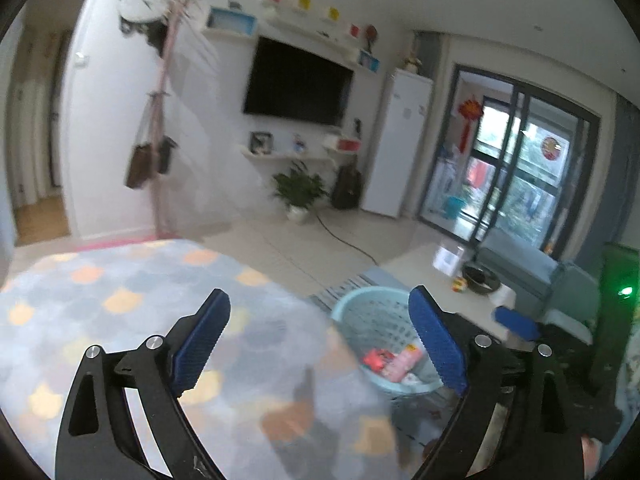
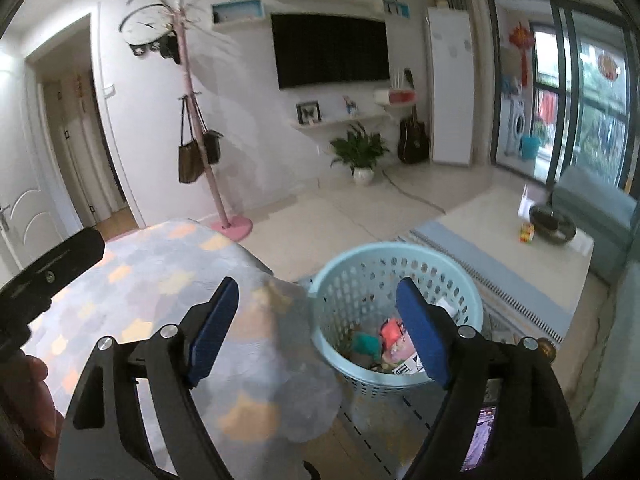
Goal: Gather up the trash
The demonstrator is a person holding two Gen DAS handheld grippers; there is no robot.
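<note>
Blurred tablecloth (image 1: pixel 120 304); right claw (image 2: pixel 318 324) hides basket (image 2: pixel 360 264) trash.

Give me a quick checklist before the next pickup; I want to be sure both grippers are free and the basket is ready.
1. Left gripper empty: ok, jaws wide apart, nothing between them.
2. Right gripper empty: ok, jaws apart, nothing between them.
3. Basket upright on the floor: ok.
4. Trash inside the basket: ok, pink and red wrappers lie at the bottom.
5. Room left in the basket: ok, the pile sits well below the rim.
6. More trash left to collect: cannot tell; small items sit on the low table, but whether they are trash is unclear.
</note>
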